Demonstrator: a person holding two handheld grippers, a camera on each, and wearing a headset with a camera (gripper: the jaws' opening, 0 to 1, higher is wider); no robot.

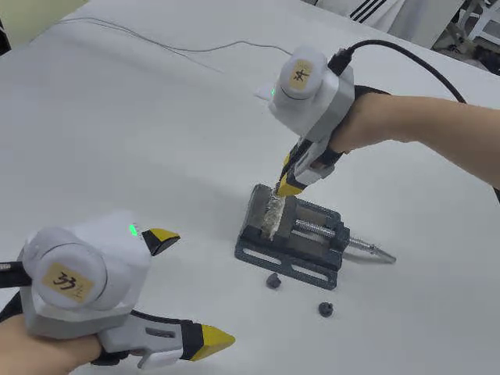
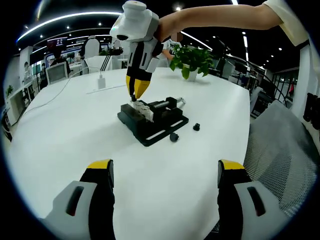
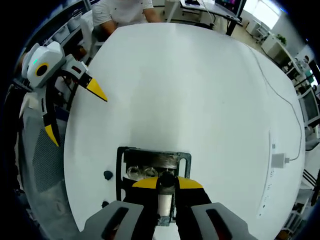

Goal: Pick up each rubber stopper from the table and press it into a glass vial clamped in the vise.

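- The vise (image 1: 293, 242) sits on the tabletop (image 1: 156, 141).
- Glass vials (image 1: 273, 215) stand clamped in the vise, at its far-left end in the head view.
- The right hand-held gripper (image 1: 286, 187) is directly over the glass vials, with a held stopper (image 3: 166, 181) between its tips.
- A loose stopper (image 1: 273, 280) lies just before the vise.
- A second loose stopper (image 1: 326, 309) lies to its right, nearer the person.
- The left hand-held gripper (image 1: 195, 289) is at the near left, well apart from the vise.

Bright even light, fisheye-warped edges

A tan sticker (image 1: 66, 283) on the left gripper (image 1: 193, 289), behind its fingers (image 1: 211, 340), reads "33". The round sticker (image 1: 301, 76) on the right gripper (image 1: 285, 190) bears a mark too unclear to read.
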